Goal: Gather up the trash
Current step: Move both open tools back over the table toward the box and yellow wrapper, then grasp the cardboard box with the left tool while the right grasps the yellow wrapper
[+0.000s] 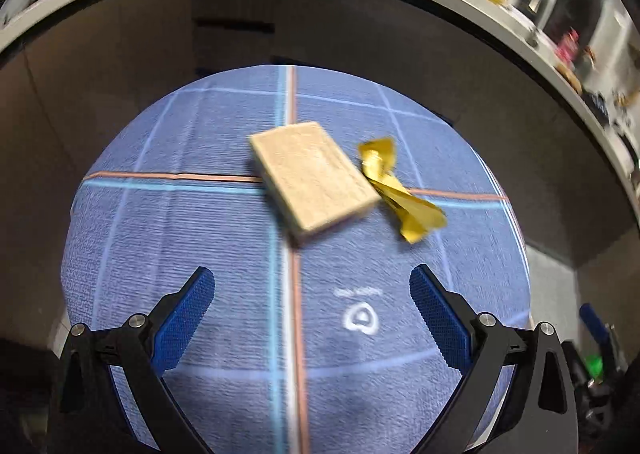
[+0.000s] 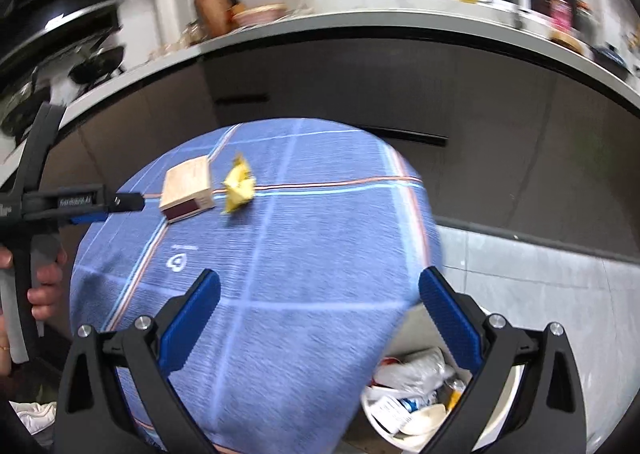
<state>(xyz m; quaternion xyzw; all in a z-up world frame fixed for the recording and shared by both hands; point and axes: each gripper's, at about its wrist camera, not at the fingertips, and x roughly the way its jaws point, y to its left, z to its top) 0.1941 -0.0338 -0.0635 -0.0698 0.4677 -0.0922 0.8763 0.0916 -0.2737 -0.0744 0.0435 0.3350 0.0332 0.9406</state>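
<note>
Blue checked cloth (image 1: 200, 221) covers the small round table under both my claws, its edge curving away to dark cabinet fronts (image 2: 360, 85) on the far side and, in the right wrist view, to grey floor tile (image 2: 540, 274) at the right. On the left, my left hand (image 2: 42, 278) grips the handle of the left gripper (image 1: 312, 286), which hangs level over the near half of the cloth with its blue pads (image 1: 188, 318) spread wide and nothing between them; bare cloth lies ahead of it up to the block. Past the middle sits a small wooden block (image 1: 316, 181), flat on the cloth, and just beside its right side a crumpled yellow wrapper (image 1: 396, 185) (so close that I cannot tell whether they touch). Open cloth stretches right of the wrapper to the table's edge. My right gripper (image 2: 320, 294) hovers above the near right rim, its blue fingers also spread and empty. Below that rim, on the floor, stands a white trash bin (image 2: 516, 382) holding crumpled white paper and plastic scraps (image 2: 416, 382).
</note>
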